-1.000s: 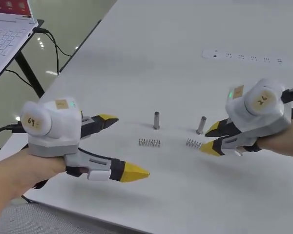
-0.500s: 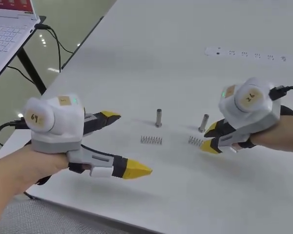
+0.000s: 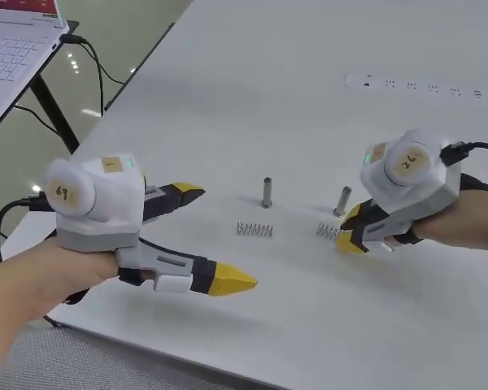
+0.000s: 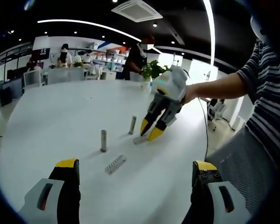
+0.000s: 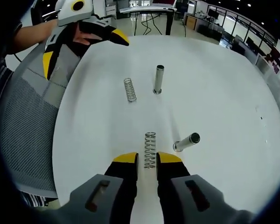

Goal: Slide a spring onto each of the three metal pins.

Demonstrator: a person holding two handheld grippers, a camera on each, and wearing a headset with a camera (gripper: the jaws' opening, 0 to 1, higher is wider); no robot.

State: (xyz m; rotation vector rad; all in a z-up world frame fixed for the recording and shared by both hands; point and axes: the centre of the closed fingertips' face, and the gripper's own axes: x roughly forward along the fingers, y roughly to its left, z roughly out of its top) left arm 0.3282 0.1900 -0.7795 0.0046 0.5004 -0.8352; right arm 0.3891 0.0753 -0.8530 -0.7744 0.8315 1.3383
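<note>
Right claw (image 5: 148, 161) is down at the counter (image 3: 309, 97). Its jaws are narrowed to a slim gap with the near end of the right spring (image 5: 150, 148) between the tips, not clearly pinched. That spring lies flat, long axis straight ahead along the claw (so the jaws close across the coils). Its pin (image 5: 186, 141) stands just right of it. Left claw (image 3: 224, 237) is released wide, empty, well apart. Second spring (image 3: 254, 230) and other pin (image 3: 267, 192) sit between the two claws.
</note>
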